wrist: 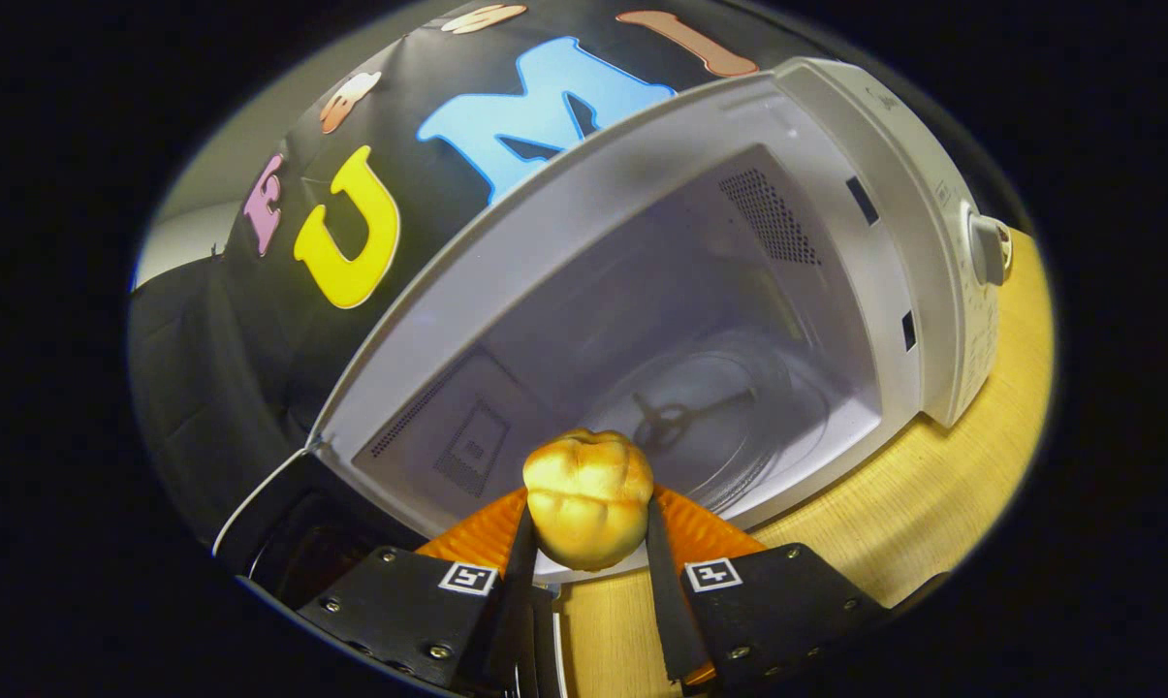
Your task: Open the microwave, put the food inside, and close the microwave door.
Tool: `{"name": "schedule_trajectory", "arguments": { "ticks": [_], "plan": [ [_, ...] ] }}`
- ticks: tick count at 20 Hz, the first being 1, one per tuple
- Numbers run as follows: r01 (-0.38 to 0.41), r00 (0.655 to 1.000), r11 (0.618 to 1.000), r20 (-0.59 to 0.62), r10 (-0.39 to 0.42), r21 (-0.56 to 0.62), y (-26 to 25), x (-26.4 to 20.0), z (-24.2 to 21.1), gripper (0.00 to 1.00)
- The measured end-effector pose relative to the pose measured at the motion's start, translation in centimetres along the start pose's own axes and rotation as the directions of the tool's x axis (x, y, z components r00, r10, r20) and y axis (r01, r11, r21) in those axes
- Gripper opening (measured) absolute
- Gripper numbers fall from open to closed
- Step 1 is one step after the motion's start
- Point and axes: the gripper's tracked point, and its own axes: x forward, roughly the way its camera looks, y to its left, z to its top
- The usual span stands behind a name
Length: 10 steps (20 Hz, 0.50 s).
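A golden bread roll (588, 499) sits between my two fingers, and my gripper (588, 514) is shut on it. Just beyond the roll stands the white microwave (913, 223) with its cavity wide open. Inside lies the glass turntable (739, 417) over a dark rotor hub. The roll hangs at the front sill of the cavity, slightly left of the turntable's middle. The dark door (283, 528) swings out to the left of the fingers. The whole view is tilted.
The microwave stands on a light wooden table (932, 504), which shows to the right of the fingers. A round control knob (989, 247) sticks out of the panel on the microwave's right side. Black cloth wall rises behind and left of the microwave.
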Motion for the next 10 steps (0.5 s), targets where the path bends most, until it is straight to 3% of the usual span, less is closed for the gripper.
{"name": "schedule_trajectory", "arguments": {
  "ticks": [10],
  "plan": [
    [0.095, 0.995, 0.995, 0.036, -0.096, 0.026, -2.4, 3.9, 1.0, 0.56]
  ]
}}
